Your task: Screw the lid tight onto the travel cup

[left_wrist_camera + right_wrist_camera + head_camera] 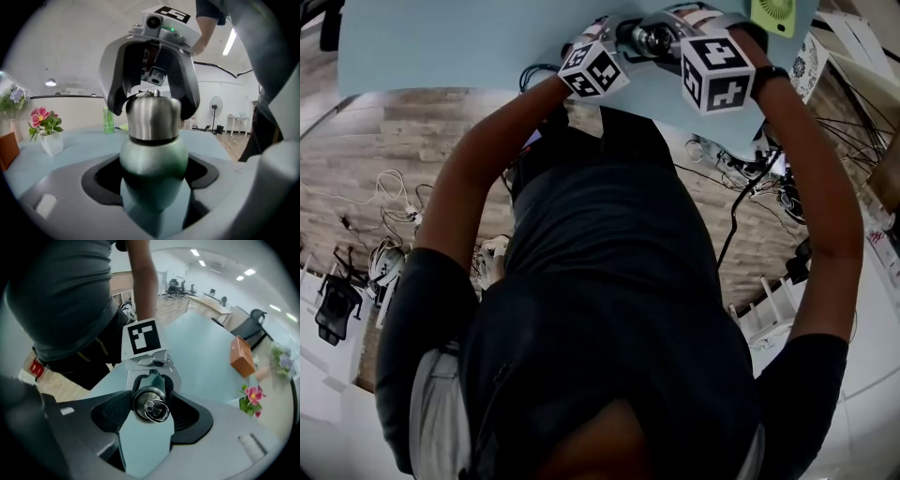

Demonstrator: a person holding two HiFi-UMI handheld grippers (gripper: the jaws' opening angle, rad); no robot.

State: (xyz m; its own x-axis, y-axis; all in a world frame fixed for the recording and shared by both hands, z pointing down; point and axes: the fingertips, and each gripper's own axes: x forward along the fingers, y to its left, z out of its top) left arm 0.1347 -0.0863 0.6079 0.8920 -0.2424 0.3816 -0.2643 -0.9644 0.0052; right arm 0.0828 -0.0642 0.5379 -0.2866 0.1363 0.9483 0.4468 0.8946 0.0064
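Left gripper (152,177) clasping cup (152,152), right gripper (151,415) — lid (150,401)

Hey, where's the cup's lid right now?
In the right gripper view, the steel lid sits between the right tongs, atop the green travel cup that the left tongs hold over the blue table.

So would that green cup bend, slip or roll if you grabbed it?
Probably stiff: the travel cup looks like metal and shows no dent where the left tongs squeeze it. Its smooth, rounded body may slip or, laid down, roll. The shiny lid looks slick too.
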